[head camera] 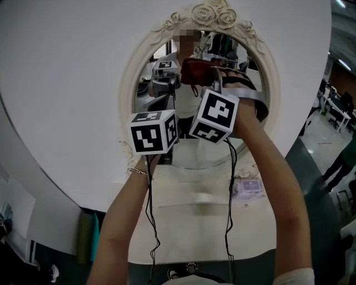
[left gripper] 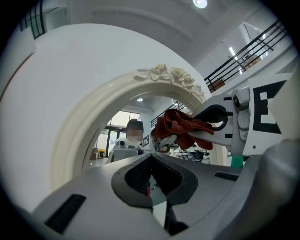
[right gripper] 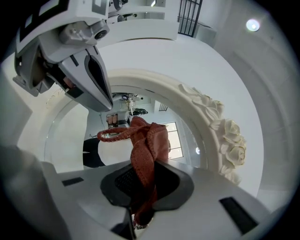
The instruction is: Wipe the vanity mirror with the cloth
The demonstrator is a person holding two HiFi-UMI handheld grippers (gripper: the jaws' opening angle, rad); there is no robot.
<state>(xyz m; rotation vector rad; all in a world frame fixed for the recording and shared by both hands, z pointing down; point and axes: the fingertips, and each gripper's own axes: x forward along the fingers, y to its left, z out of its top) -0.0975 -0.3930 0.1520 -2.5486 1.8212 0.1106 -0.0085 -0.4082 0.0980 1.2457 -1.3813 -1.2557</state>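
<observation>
White vanity surface below, white wall behind oval rose-carved vanity mirror. Right tongs clamped on red cloth before glass. Left tongs together, empty, just beside.

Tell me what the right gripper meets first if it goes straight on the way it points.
Likely the glass of the oval mirror in its cream rose-carved frame. The right gripper points at it, with the bunched red cloth in its jaws leading. Depth is unclear.

You're in a big open hall, a lab or studio, not a home: balcony railing upper right, ceiling lamp top, desks far right.
</observation>
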